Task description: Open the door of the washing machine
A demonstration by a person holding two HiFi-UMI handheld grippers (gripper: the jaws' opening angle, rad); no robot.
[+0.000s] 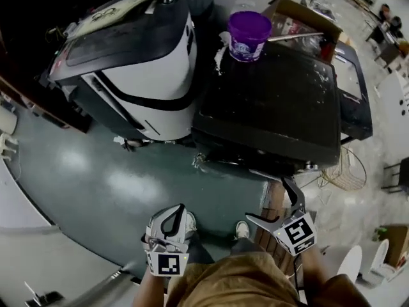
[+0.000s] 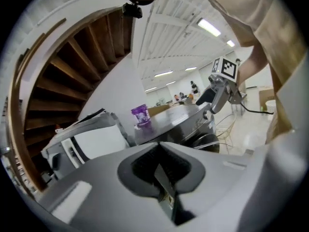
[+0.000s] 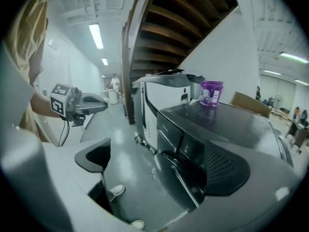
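Left claw [image 1: 174, 217]: pads together, empty, low and left of the target. White machine [image 1: 147, 75] stands far left. Black washing machine [image 1: 275, 101] stands on the floor ahead, purple cup [image 1: 248, 34] on top. Its door [image 3: 178, 178] faces the person and looks shut. Right claw [image 3: 159, 166]: jaws apart, nothing between, door straight ahead. It's the nearer claw, so I'd use it.
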